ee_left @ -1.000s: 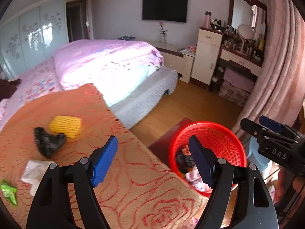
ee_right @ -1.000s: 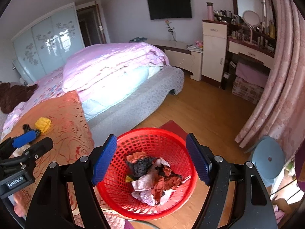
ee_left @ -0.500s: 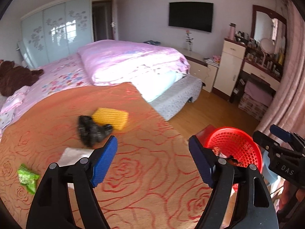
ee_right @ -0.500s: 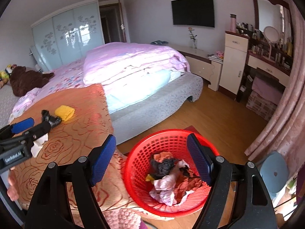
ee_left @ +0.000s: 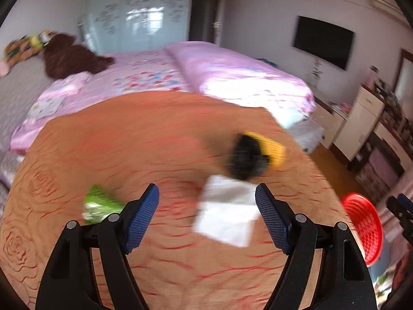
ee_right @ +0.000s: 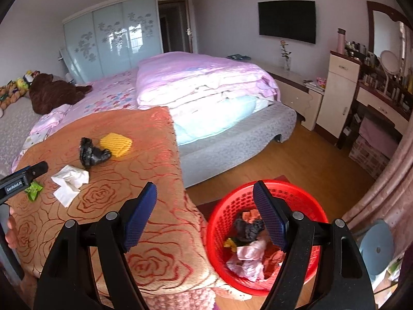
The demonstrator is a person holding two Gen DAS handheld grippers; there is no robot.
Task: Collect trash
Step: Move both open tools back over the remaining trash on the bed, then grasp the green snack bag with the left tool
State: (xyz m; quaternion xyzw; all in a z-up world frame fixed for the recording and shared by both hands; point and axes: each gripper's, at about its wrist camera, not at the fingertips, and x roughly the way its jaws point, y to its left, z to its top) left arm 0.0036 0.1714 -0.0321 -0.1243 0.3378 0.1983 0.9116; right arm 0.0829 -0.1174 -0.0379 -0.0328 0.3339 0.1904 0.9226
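Observation:
Trash lies on the orange rose-patterned blanket (ee_right: 155,180): a white tissue (ee_left: 227,214) (ee_right: 69,180), a black crumpled bag (ee_left: 245,160) (ee_right: 91,153), a yellow foam net (ee_left: 273,149) (ee_right: 116,144) and a green wrapper (ee_left: 100,204) (ee_right: 33,191). My left gripper (ee_left: 206,214) is open above the blanket, with the tissue seen between its blue pads and untouched. My right gripper (ee_right: 205,214) is open and empty above the blanket's edge and the red basket (ee_right: 317,214) (ee_left: 364,230), which holds several crumpled scraps. The left gripper's tip (ee_right: 23,180) shows at the left edge.
The basket stands on the wooden floor (ee_right: 296,160) beside the bed. A pink folded quilt (ee_right: 201,82) and a brown plush toy (ee_right: 51,93) lie on the bed. A pale blue stool (ee_right: 376,248) stands to the right, with a dresser (ee_right: 338,93) and curtain (ee_right: 392,175) beyond.
My left gripper swung left from over the basket to above the trash on the blanket, and its view is blurred. The right gripper shifted left, so the basket now sits lower right.

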